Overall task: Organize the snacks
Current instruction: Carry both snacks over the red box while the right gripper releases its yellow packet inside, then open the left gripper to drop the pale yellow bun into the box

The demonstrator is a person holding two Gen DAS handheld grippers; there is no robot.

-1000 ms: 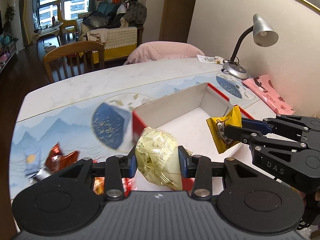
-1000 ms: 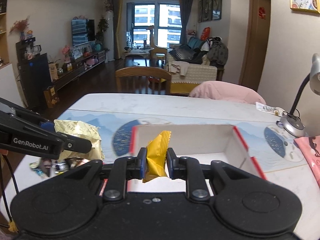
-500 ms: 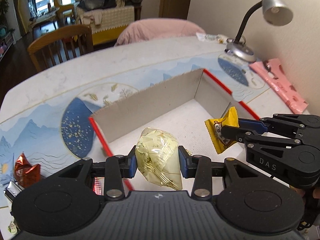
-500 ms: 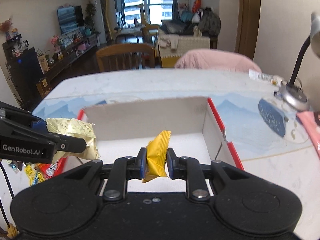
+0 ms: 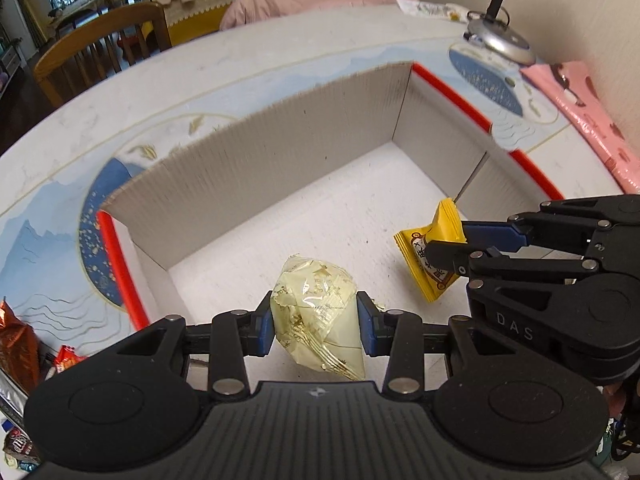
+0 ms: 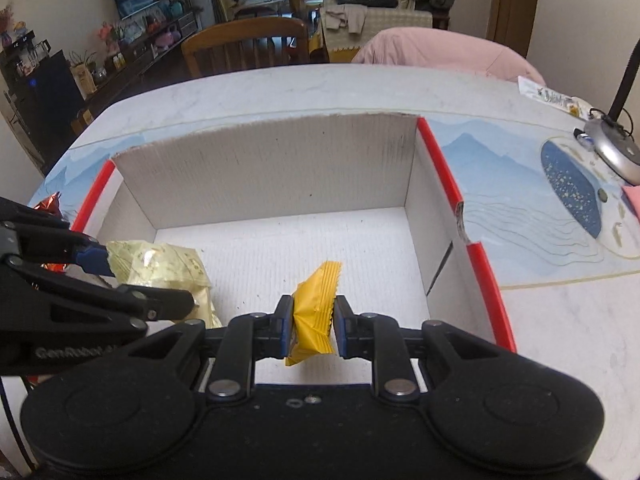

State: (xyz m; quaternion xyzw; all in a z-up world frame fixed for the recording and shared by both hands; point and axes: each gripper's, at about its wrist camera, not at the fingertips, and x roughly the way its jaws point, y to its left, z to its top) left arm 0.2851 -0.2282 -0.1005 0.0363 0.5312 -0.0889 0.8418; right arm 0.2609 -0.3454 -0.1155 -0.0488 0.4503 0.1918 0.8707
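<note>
An open cardboard box (image 5: pixel 260 152) (image 6: pixel 280 160) with red-edged rims sits on the table, its white floor bare. My left gripper (image 5: pixel 316 326) is shut on a pale yellow crinkly snack packet (image 5: pixel 316 316) and hangs over the box's near left part. My right gripper (image 6: pixel 313 326) is shut on a small yellow snack packet (image 6: pixel 316 312), held over the box's near right. In the left wrist view the right gripper (image 5: pixel 448 246) grips that yellow packet (image 5: pixel 424 256). The right wrist view shows the left gripper (image 6: pixel 140 280) holding the pale packet (image 6: pixel 168 268).
Loose snack packets (image 5: pixel 20 344) lie on the table left of the box. A desk lamp (image 5: pixel 504 36) and a pink packet (image 5: pixel 588 116) stand to the right, near the wall. A wooden chair (image 6: pixel 248 44) and a pink cushion (image 6: pixel 436 52) are beyond the table's far edge.
Both grippers have come forward and down over the box, each still holding its packet. The box's inside now fills the views, and the snack pile has slid to the left edge.
</note>
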